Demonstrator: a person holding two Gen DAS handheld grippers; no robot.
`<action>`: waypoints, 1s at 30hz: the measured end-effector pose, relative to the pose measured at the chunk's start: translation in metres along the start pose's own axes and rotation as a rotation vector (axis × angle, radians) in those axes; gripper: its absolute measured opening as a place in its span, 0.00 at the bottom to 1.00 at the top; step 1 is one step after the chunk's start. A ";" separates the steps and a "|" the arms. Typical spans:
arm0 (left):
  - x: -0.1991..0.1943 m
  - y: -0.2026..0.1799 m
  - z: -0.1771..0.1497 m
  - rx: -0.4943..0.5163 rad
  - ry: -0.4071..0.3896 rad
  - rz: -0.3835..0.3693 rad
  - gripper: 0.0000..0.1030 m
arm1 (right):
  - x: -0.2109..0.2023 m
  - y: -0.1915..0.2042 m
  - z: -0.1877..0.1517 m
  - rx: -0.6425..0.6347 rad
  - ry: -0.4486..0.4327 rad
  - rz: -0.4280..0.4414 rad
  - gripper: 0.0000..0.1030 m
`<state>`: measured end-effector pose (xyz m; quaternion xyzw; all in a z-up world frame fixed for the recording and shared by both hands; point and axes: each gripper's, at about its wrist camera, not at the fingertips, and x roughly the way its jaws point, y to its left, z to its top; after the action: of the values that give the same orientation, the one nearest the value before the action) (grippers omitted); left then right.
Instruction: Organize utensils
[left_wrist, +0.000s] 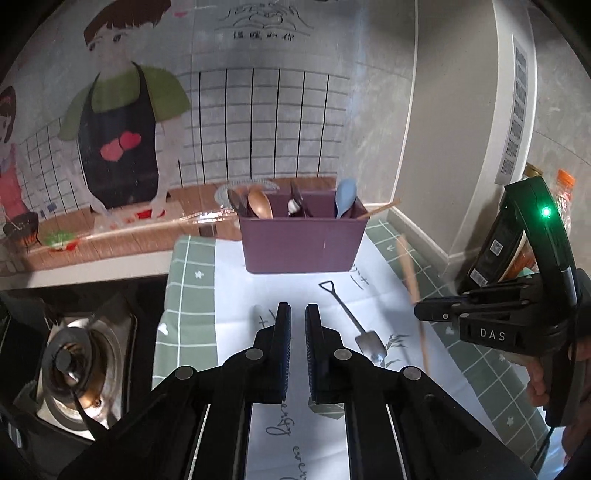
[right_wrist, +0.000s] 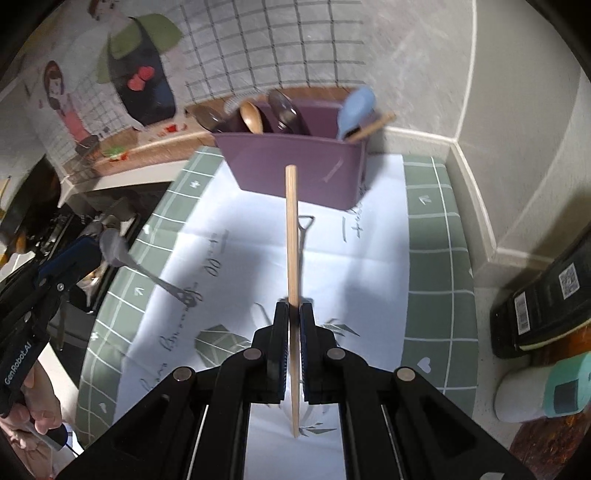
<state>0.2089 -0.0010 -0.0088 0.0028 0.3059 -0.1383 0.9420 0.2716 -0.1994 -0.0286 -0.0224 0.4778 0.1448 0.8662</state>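
Countertop mat (right_wrist: 436, 258): right gripper (right_wrist: 294, 308) is pinching chopstick (right_wrist: 291, 236), axis pointing ahead at bin (right_wrist: 295, 166); left gripper (left_wrist: 297, 310) is gripping a spoon (right_wrist: 118, 247), jaws nearly closed.

"DAS" on right hand-held gripper (left_wrist: 419, 311); "GenRobot.AI" on left hand-held gripper (right_wrist: 79, 254); mat script illegible.

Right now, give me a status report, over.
Right gripper shut on wooden chopstick, aimed at purple caddy. Left gripper nearly shut, grip unclear. Shovel spoon on the paper, below the chopstick.
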 end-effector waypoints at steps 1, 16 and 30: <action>0.000 0.001 0.001 -0.001 0.003 0.001 0.08 | -0.002 0.002 0.001 -0.008 -0.007 0.003 0.05; 0.041 0.055 -0.038 -0.186 0.252 0.045 0.22 | 0.034 -0.009 -0.002 0.008 0.076 -0.006 0.05; 0.061 0.105 -0.071 -0.468 0.332 0.093 0.45 | 0.076 0.031 -0.003 -0.061 0.154 0.052 0.28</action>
<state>0.2427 0.0901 -0.1100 -0.1782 0.4791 -0.0183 0.8593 0.2993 -0.1532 -0.0904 -0.0474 0.5388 0.1797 0.8217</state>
